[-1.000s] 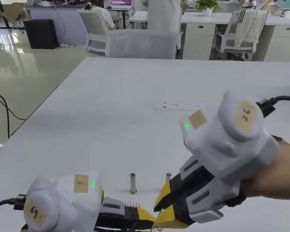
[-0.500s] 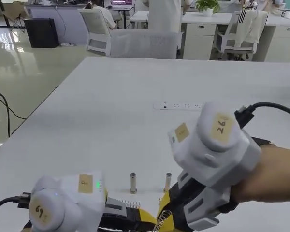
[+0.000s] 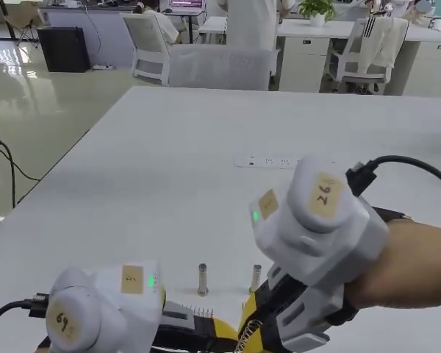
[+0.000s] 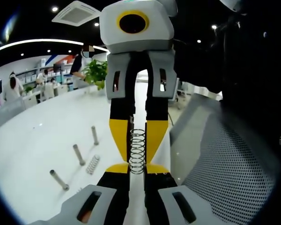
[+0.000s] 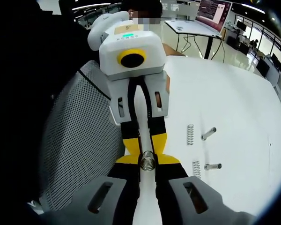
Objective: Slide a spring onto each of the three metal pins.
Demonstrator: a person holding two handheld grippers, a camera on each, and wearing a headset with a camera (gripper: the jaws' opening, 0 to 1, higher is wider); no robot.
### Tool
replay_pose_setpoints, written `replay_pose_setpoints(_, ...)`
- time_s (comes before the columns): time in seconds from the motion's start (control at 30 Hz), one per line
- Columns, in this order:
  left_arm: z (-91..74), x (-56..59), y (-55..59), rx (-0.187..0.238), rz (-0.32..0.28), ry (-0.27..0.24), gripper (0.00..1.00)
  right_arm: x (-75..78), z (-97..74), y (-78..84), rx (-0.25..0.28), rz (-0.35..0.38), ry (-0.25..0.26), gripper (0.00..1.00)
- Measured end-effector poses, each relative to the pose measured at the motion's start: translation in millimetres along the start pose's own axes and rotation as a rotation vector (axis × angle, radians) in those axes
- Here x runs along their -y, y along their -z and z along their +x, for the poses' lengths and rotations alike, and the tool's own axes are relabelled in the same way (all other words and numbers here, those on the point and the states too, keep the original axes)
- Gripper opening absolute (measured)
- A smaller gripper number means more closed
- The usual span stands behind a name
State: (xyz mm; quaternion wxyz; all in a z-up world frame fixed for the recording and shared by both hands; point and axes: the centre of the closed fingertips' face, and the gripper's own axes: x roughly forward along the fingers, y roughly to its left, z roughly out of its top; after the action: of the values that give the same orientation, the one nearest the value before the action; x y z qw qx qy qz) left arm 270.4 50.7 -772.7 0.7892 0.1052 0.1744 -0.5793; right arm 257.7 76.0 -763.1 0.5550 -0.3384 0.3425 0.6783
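Coiled steel spring [image 4: 137, 145] between two yellow-tipped hand-held grippers
Right hand-held gripper [image 5: 148, 164] pinches it; left hand-held gripper [image 4: 136, 169] nearly closed at its end, grip unclear.

White casings [image 3: 320, 220], yellow-black jaws, black cables [image 3: 404, 165]

One spring [image 4: 137, 151] aloft, three bare pins [image 4: 78, 154]
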Motion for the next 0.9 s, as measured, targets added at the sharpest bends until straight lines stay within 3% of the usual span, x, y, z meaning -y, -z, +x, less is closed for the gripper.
replay_pose_setpoints(0.43, -6.9, -12.6, 1.6, 0.031, -0.059, -0.047, 0.18, 13.0, -12.1, 7.8, -0.009, 0.026, 0.042, 0.08)
replay_pose_setpoints(0.9, -22.8, -32.9, 9.9, 0.048, -0.120, -0.153, 0.40, 24.1, -22.3, 24.9, -0.026, 0.060, 0.081, 0.08)
